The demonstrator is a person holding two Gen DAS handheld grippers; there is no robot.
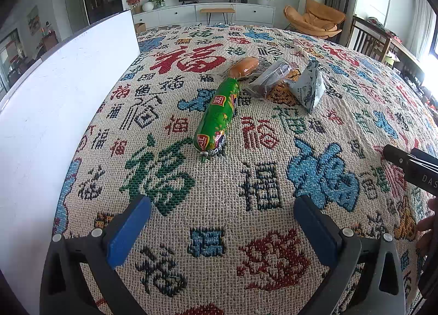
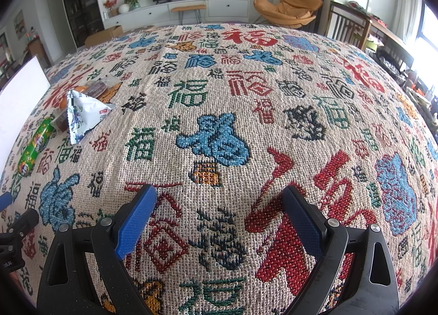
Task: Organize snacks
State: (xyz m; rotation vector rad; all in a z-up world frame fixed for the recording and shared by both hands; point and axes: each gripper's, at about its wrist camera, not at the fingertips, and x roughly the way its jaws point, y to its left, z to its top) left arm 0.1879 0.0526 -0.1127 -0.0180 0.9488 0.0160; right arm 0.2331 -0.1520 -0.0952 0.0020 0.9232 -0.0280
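A green-wrapped sausage [image 1: 216, 116] lies on the patterned cloth ahead of my open, empty left gripper [image 1: 221, 219]. Behind it lie an orange bun in clear wrap [image 1: 244, 66], a clear pack of dark snack [image 1: 269, 77] and a grey-white triangular pouch [image 1: 310, 88]. In the right wrist view the sausage [image 2: 34, 146], the pouch [image 2: 82, 114] and the clear pack [image 2: 97, 88] lie far left. My right gripper [image 2: 219, 213] is open and empty over bare cloth, well right of the snacks.
A white box wall [image 1: 63, 112] stands along the left of the table, close to the sausage; it also shows in the right wrist view [image 2: 19, 96]. The patterned cloth [image 2: 246, 112] covers the table. The right gripper's body [image 1: 413, 167] shows at the right edge.
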